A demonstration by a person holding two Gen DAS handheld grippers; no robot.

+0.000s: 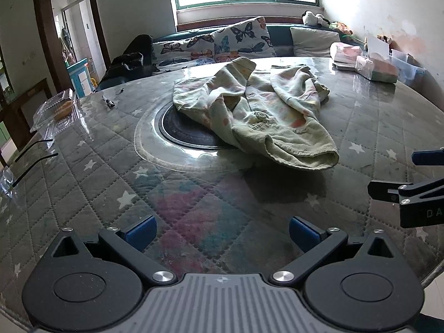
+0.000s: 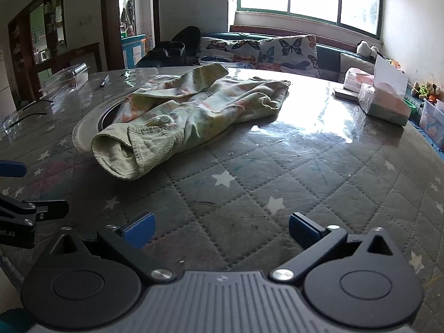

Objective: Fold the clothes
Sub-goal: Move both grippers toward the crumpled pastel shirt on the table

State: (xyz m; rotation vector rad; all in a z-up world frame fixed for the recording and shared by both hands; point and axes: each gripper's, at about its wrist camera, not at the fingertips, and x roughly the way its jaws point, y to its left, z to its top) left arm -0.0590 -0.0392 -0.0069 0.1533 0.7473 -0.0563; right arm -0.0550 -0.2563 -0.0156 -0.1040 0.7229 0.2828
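A crumpled pale green child's garment point(image 1: 258, 111) with pastel print and a button lies on the round table, partly over a dark round plate point(image 1: 183, 130). It also shows in the right wrist view point(image 2: 188, 113), its cuff end nearest. My left gripper point(image 1: 222, 233) is open and empty, low over the quilted cover, short of the garment. My right gripper point(image 2: 220, 231) is open and empty, to the right of the garment's near end. The right gripper's fingers point(image 1: 388, 191) show at the right edge of the left wrist view.
The table point(image 2: 305, 188) has a quilted star cover under clear plastic. A clear plastic box point(image 1: 55, 111) and a pen point(image 1: 108, 101) lie at the left. Tissue packs point(image 2: 385, 105) and boxes stand at the right. A sofa with butterfly cushions point(image 1: 241, 38) is behind.
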